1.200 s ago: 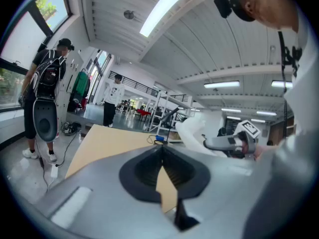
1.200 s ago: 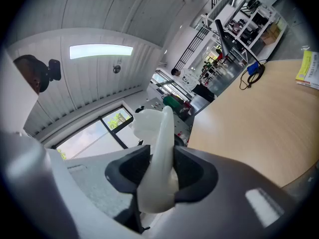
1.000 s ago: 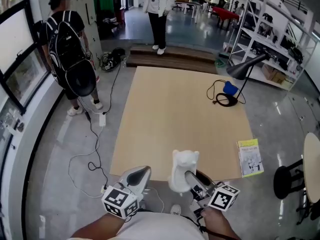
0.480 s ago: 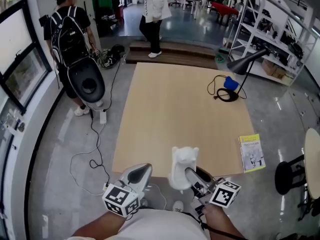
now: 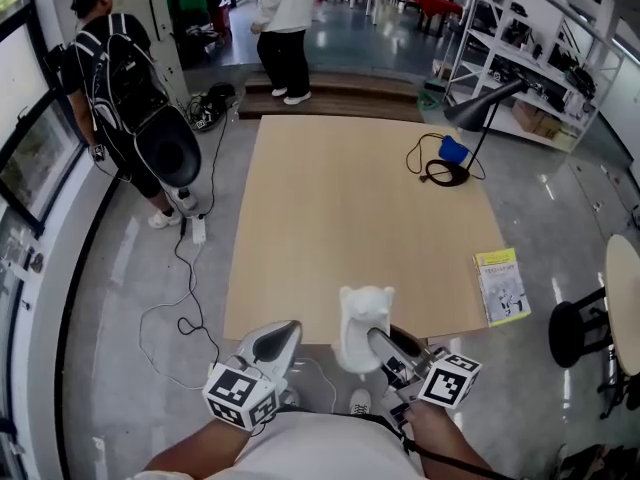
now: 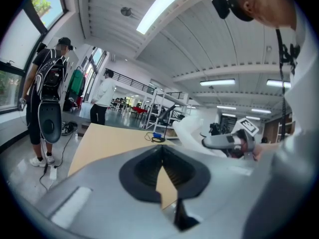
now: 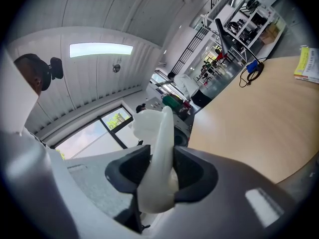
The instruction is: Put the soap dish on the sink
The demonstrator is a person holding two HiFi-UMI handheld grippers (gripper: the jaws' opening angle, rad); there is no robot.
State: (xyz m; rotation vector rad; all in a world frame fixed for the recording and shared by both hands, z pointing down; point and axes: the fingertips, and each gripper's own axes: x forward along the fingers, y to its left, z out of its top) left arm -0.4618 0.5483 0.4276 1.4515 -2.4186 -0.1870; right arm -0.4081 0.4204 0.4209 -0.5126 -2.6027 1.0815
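Head view: right tongs [image 5: 378, 340] are gripping the white soap dish [image 5: 363, 316] upright at the worktop's [image 5: 340, 218] near edge, holding place as before; only bystanders [image 5: 130, 88] are shifting. Left tongs [image 5: 283, 334] are staying closed, empty. No sink is showing; placement is pending.

Glossy grey floor [image 5: 120, 298] around a tan table [image 5: 350, 218], metal shelving [image 5: 520, 48] at right.

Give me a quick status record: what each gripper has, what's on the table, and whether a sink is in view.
right gripper: shut on the white soap dish, which stands up out of the jaws
left gripper: shut, nothing in it
table: lamp at far right, booklet at near right edge
sink: not in any view
soap dish placed: not yet
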